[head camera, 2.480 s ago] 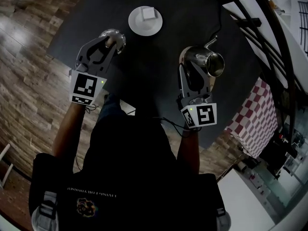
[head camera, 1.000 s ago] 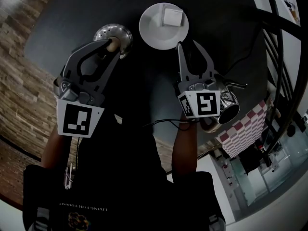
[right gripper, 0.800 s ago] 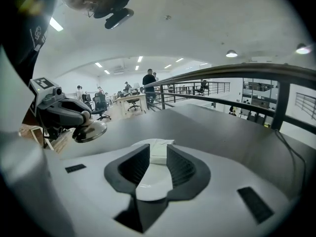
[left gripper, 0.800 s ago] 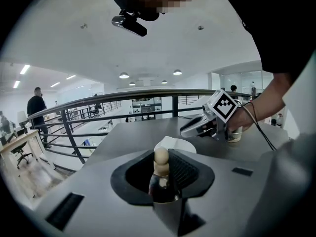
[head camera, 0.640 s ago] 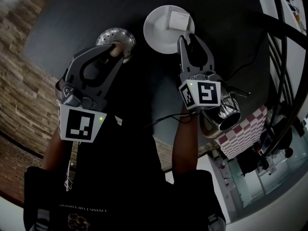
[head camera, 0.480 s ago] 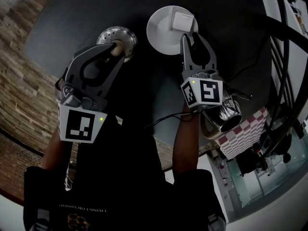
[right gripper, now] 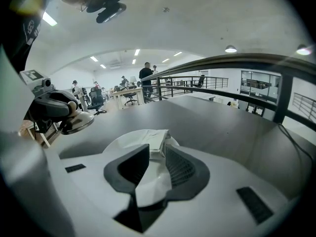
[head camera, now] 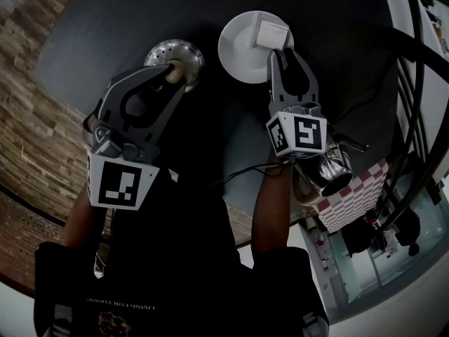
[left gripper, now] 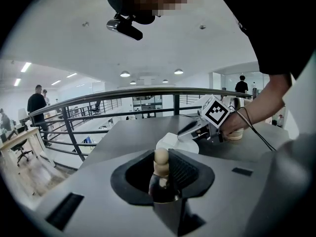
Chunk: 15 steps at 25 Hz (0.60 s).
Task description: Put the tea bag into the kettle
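A white tea bag lies flat on a white plate at the far side of the dark table. My right gripper is open and low over the plate, its jaw tips on either side of the tea bag's near edge. The steel kettle stands lidless behind that gripper, near the table's right edge. My left gripper is shut on the pale knob of the kettle lid, held left of the plate.
The dark table ends at a black railing on the right. A cable runs across the table from the kettle's side. A red checkered cloth lies below the table edge. People and desks stand far off.
My right gripper has left the kettle, gone forward to the plate and sunk until its open jaws flank the tea bag. The left gripper has kept the lid where it was.
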Motion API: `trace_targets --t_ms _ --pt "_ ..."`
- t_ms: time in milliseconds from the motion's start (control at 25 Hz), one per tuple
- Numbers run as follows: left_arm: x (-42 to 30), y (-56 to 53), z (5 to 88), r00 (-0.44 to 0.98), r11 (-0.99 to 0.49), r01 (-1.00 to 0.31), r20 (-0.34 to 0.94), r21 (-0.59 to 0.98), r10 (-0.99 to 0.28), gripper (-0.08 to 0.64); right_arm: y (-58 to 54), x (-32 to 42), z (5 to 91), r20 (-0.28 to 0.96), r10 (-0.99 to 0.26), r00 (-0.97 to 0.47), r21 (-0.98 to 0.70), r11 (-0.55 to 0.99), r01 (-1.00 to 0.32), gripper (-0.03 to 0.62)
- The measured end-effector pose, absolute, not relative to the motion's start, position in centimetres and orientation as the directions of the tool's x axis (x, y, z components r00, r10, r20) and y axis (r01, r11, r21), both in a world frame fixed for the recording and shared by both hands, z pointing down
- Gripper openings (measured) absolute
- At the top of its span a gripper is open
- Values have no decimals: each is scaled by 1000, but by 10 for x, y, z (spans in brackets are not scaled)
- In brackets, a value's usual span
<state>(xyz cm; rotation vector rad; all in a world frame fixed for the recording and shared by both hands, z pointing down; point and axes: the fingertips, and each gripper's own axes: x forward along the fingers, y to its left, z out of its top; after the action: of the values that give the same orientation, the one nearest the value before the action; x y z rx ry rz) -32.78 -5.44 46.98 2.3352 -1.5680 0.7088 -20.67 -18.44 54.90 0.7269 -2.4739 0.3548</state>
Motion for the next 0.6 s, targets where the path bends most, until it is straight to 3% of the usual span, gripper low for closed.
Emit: trace_targets --t_ms 80,120,160,600 --pt "-329 -55 468 305 -394 -916 514 -71 -802 97 -185 -207 550 565 -434 -701 -59 827 -559 96" --pt "-329 -55 466 304 -393 -917 513 -71 -803 97 -185 -206 548 561 -445 -699 -30 832 -554 35" --pt "-329 -55 465 303 -392 -917 512 -71 -804 97 -184 -207 543 549 -452 -703 -8 838 -546 25" --pt "-316 -57 450 320 -410 -909 497 -79 -807 97 -180 -195 498 464 -505 -728 36 832 -554 19"
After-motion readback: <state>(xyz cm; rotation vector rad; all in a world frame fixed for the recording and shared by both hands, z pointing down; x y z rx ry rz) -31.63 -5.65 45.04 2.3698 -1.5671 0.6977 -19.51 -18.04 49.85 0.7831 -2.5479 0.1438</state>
